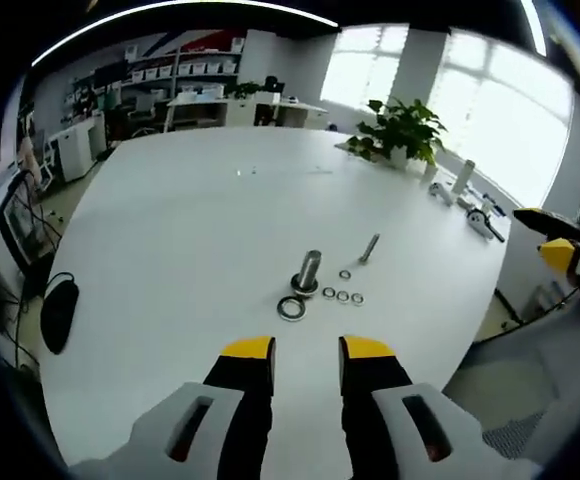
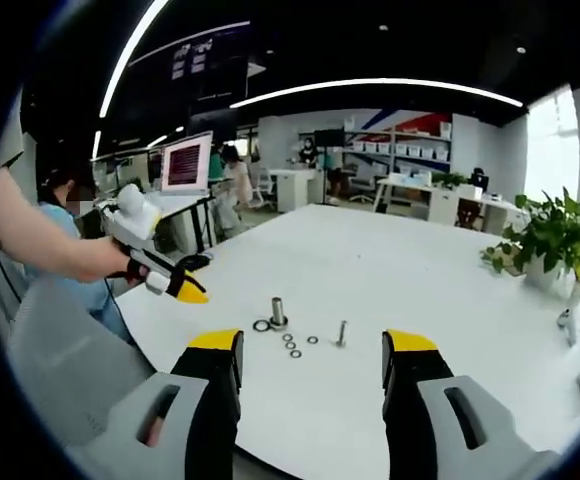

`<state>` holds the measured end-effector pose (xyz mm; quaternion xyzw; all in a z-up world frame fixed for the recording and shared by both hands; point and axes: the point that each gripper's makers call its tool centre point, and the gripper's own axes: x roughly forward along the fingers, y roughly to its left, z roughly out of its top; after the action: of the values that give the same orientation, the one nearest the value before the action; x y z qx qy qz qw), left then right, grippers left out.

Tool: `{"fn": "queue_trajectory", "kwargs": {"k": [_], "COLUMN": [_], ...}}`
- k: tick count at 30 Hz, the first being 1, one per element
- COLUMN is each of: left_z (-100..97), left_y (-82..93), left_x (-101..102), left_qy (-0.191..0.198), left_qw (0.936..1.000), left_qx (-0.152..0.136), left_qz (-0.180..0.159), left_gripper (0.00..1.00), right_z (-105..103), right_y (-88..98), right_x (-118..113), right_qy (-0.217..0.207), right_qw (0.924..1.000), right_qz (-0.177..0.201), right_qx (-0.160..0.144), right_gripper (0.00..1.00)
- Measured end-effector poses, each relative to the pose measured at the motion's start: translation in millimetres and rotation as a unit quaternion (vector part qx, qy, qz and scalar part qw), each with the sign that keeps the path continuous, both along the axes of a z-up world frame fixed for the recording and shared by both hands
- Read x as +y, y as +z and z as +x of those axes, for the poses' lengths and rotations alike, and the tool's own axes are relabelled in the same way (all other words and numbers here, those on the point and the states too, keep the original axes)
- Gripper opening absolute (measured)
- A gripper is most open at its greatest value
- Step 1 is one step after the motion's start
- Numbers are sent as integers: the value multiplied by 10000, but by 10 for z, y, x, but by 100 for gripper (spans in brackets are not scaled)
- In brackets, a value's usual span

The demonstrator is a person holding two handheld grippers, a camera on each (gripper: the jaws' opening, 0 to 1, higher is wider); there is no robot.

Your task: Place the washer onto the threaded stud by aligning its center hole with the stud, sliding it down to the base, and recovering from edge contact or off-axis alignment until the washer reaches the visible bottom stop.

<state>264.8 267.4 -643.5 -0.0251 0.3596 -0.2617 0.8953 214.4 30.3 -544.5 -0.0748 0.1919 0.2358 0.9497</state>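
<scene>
A short metal threaded stud (image 1: pixel 310 270) (image 2: pixel 278 312) stands upright on the white table (image 1: pixel 170 230). A large washer (image 1: pixel 291 308) (image 2: pixel 261 325) lies flat just beside its base. Several small washers (image 1: pixel 342 296) (image 2: pixel 291 346) lie close by, and a loose bolt (image 1: pixel 370 247) (image 2: pixel 342 333) rests on its side. My left gripper (image 1: pixel 307 350) hovers short of the stud, open, nothing between its jaws; it also appears at the table edge (image 2: pixel 175 285) in a person's hand. My right gripper (image 2: pixel 312 345) is wide open and empty, back from the parts, and enters from the right (image 1: pixel 570 250).
A potted plant (image 1: pixel 400 130) (image 2: pixel 555 235) stands at the table's far side, with small tools (image 1: pixel 475 210) near it. A black object (image 1: pixel 58 312) lies by the left edge. A person (image 2: pixel 65 250) sits beside the table; desks and shelves fill the room behind.
</scene>
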Motion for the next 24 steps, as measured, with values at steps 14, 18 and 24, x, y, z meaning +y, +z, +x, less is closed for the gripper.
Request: {"fn": "queue_trajectory", "kwargs": {"k": [14, 18, 24], "left_z": [-23, -38, 2], "left_y": [108, 77, 13], "left_x": [87, 12, -36], "left_qy": [81, 52, 49], "left_qw": [9992, 9996, 9999], "left_qx": [-276, -155, -47], "left_qz": [-269, -211, -140], "left_gripper": [27, 32, 32], "right_z": [-11, -16, -19], "right_y": [-108, -102, -122], "right_x": [-15, -7, -13], "right_qy": [-8, 34, 44], "right_qw": [9989, 9988, 9992], "right_qz": [-443, -481, -334], "right_qx": [134, 108, 201], "right_gripper": [60, 60, 60]}}
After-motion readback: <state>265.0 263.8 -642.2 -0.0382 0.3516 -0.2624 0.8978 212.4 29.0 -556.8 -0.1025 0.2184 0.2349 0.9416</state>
